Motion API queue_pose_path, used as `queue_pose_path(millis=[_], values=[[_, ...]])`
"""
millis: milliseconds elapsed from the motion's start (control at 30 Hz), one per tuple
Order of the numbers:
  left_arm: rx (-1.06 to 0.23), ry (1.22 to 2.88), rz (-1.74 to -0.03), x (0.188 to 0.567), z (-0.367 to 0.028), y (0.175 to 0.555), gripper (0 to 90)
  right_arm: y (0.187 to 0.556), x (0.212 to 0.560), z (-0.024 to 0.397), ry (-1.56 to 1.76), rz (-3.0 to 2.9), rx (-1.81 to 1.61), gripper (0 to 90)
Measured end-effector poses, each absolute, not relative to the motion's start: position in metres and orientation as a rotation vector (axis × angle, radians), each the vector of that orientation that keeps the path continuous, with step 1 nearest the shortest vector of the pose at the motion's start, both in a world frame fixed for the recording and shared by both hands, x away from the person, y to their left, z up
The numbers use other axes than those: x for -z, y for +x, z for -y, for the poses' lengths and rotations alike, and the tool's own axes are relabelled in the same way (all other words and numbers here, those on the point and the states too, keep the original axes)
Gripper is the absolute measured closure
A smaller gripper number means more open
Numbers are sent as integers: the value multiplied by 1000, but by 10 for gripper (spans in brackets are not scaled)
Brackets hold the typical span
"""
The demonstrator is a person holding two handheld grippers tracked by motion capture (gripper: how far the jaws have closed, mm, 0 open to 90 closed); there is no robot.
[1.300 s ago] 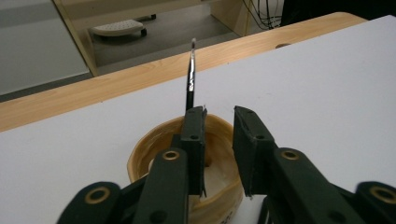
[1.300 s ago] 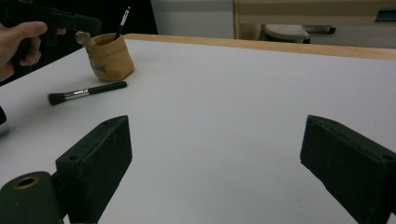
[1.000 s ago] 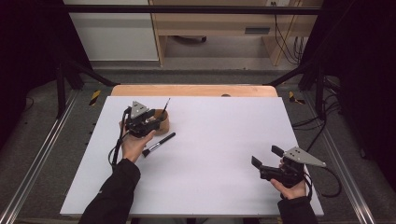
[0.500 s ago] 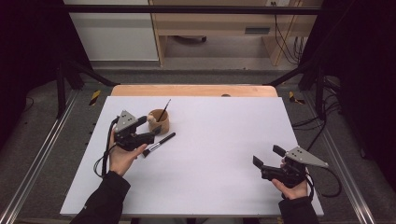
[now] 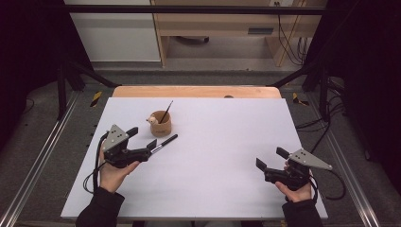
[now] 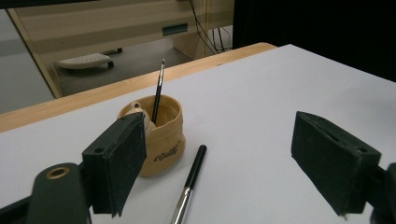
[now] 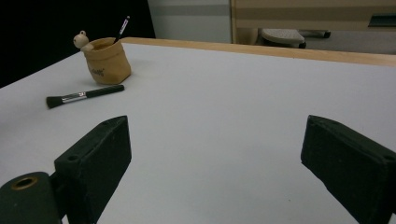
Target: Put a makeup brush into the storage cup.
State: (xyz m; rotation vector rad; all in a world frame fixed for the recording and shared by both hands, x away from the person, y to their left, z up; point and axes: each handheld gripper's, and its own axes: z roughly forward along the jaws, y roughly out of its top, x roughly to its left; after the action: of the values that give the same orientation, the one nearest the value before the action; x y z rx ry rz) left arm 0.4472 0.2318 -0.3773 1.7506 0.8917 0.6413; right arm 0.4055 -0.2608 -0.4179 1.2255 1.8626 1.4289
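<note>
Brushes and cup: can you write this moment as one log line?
left tool: jaws just opened, empty | thin brush: in cup | big brush: on table | right tool: open, empty

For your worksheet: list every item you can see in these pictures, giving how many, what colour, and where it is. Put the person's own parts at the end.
Holder pot: one, tan, with a small figure on its rim, far left part of the table.
Thin brush: one, black, standing tilted in the holder pot.
Make-up brush: one, black with a silver band, lying flat on the table beside the holder pot.
Table: one, white top with a wooden far edge.
Left gripper: one, black, jaws open with nothing between them, having just been opening, near the make-up brush.
Right gripper: one, black, jaws open and empty, near right of the table.
</note>
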Motion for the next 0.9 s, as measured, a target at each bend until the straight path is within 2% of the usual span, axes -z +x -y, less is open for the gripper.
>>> queue_pose_path(millis=[900], values=[[-659,1719,-980,401,-282,409,143,407,419,260,1233,-1866,-1414,89]])
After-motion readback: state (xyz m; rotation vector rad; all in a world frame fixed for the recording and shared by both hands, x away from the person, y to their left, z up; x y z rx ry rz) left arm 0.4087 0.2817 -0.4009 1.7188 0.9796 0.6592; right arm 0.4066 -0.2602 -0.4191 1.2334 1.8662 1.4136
